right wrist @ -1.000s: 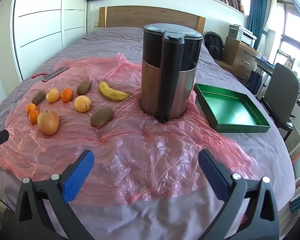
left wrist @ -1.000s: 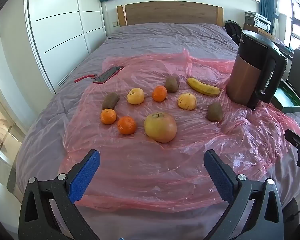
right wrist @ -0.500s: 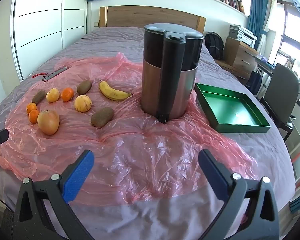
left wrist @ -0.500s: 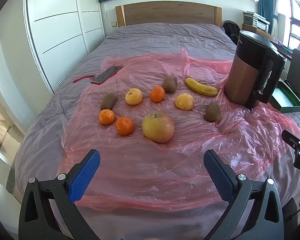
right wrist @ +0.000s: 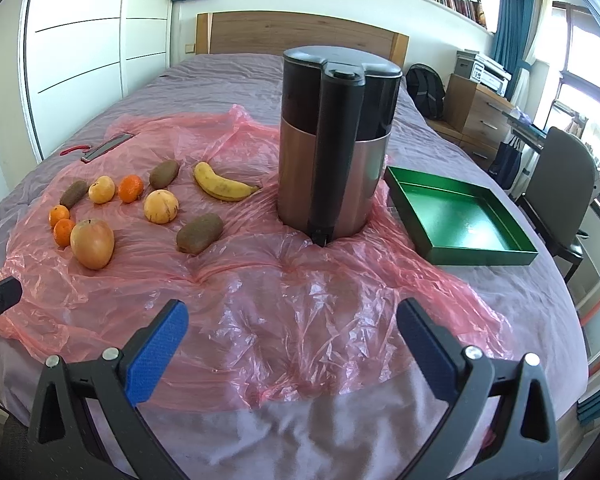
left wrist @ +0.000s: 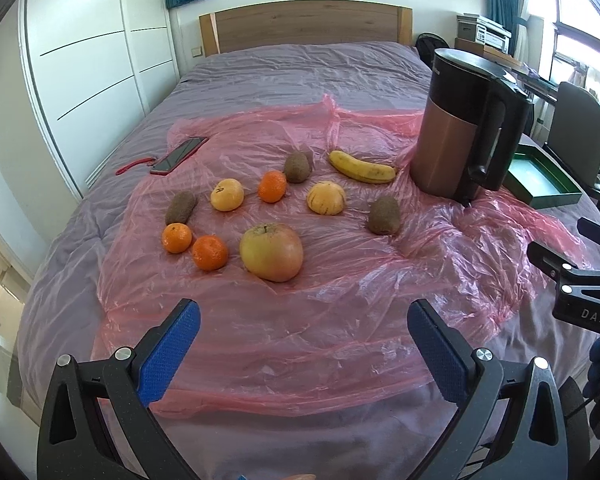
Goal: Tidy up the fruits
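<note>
The left tool (left wrist: 300, 344) is spread wide and holds nothing, low at the bottom of its frame above the near edge of the pink plastic sheet (left wrist: 340, 300). The right tool (right wrist: 292, 340) is likewise wide apart and empty, over the same sheet. Beyond them the fruits lie loose: a large apple (left wrist: 271, 252) at centre, tangerines (left wrist: 209, 253) to its left, kiwis (left wrist: 384, 215), a banana (left wrist: 362, 167) toward the kettle (right wrist: 336, 164). The green tray (right wrist: 460, 216), right of the kettle on the bed, holds nothing. By my judgement, sorting has not begun; every piece remains. Both tools point forward, level, apart from any fruit.
</note>
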Motion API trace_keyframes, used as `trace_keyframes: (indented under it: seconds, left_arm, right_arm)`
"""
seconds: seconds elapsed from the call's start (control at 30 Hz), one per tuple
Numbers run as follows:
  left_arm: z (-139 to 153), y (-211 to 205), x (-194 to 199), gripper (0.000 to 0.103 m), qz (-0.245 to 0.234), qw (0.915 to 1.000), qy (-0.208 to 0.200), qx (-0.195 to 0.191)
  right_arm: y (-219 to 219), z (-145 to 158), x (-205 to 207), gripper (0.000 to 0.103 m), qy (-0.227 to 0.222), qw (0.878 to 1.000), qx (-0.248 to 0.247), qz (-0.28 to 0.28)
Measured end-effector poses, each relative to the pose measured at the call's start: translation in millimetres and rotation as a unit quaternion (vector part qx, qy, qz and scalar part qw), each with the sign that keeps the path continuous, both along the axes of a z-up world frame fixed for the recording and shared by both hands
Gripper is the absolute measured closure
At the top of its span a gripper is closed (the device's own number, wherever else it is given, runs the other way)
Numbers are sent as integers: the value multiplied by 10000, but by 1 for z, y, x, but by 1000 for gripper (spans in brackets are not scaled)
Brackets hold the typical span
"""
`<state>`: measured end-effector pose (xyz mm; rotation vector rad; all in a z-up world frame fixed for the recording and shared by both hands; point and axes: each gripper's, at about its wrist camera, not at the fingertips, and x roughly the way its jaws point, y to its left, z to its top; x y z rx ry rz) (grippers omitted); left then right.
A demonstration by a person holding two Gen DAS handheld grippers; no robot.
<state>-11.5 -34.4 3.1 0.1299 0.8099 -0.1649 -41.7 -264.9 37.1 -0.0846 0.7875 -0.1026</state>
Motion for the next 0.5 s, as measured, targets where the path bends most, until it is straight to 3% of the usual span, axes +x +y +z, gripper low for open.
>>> trace_keyframes:
  seconds: [0.5]
  left_arm:
    - [3, -32, -13, 1, -770, 9966, 214, -204]
  right_arm:
    - [-8, -3, 0, 0, 10, 9999, -36, -93]
